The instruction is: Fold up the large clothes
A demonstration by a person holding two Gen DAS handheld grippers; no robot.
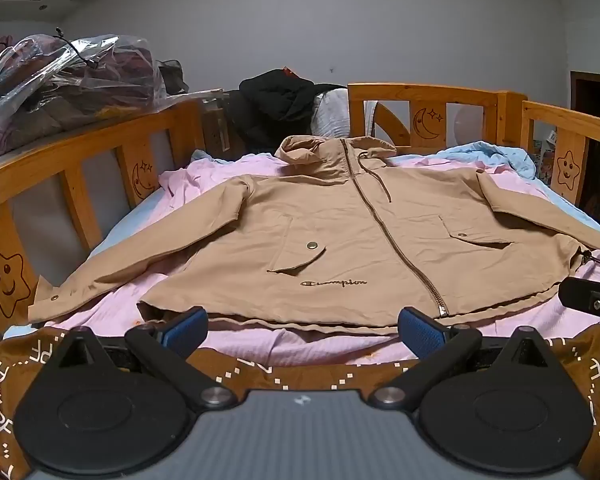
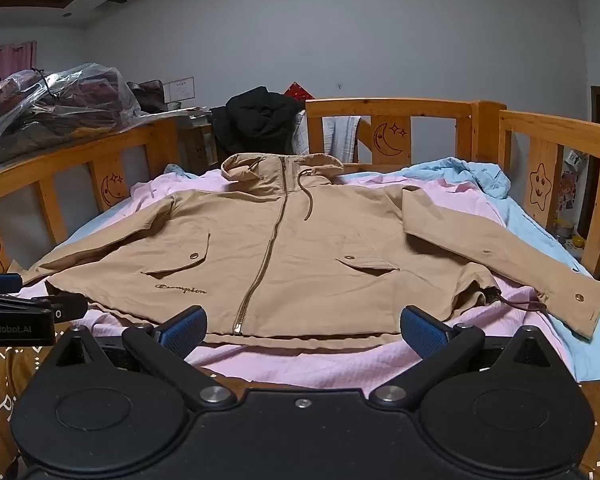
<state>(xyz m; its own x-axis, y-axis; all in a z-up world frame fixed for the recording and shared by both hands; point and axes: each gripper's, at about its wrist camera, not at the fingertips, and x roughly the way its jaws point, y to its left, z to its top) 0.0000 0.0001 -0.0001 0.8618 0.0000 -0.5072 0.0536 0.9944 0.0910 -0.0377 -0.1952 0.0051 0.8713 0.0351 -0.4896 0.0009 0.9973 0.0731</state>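
**Jacket spread flat, claws clear of it**

Jacket (image 1: 340, 236) lies zipped and face-up on the pink sheet (image 1: 300, 344), hood at 12 o'clock. Left claw (image 1: 303, 330) and right claw (image 2: 303, 330), both released, hover at its hem. A pinch could gather sheet; the toggle cord (image 2: 516, 304) may snag.

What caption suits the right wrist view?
Open tongs hover before a tan jacket spread flat, zipped, on a pink sheet.
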